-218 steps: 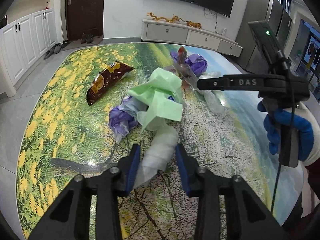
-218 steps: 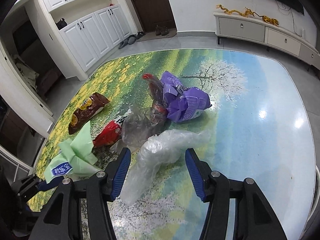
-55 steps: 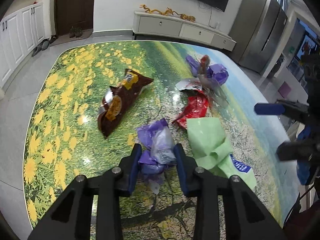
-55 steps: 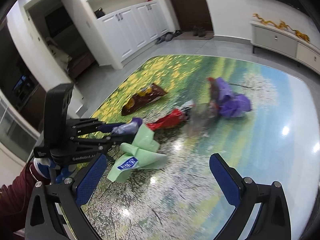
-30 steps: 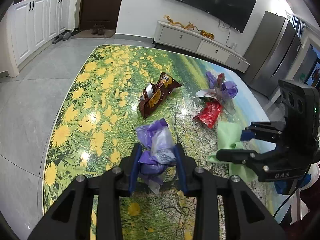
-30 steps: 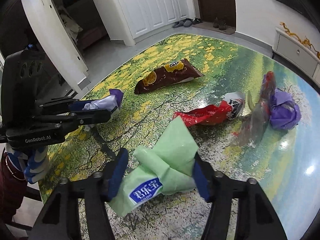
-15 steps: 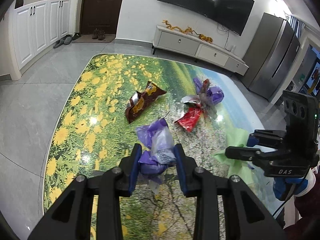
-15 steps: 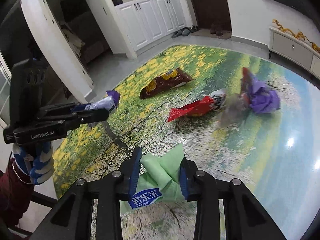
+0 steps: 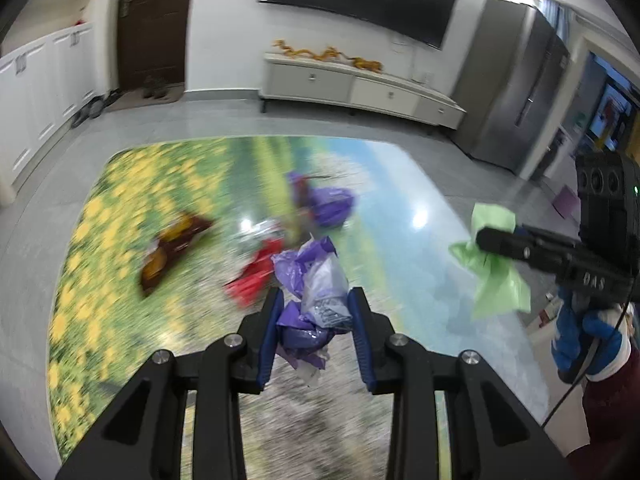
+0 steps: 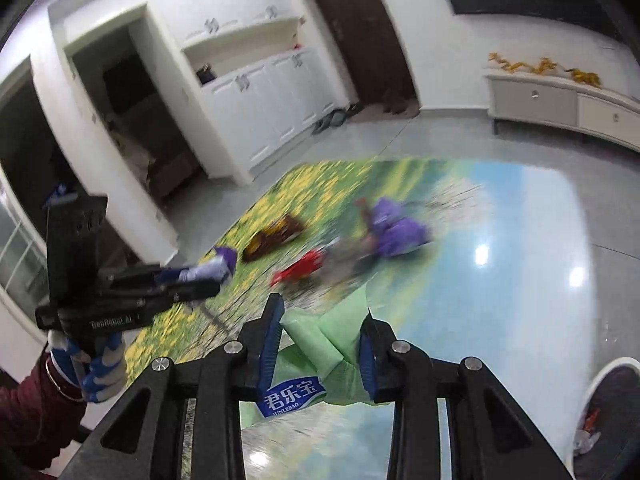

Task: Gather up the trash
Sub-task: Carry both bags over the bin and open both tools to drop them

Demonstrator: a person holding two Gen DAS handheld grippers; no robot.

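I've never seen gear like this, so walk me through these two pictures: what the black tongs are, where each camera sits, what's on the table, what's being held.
No robot here: a person holds a hand-held gripper in each gloved hand, with a camera on each looking along its fingers. The left camera shows the left gripper clamped on a purple wrapper. The right camera shows the right gripper clamped on a green bag. On the flower-print table, blurred, lie a brown snack bag, a red wrapper and purple plastic.
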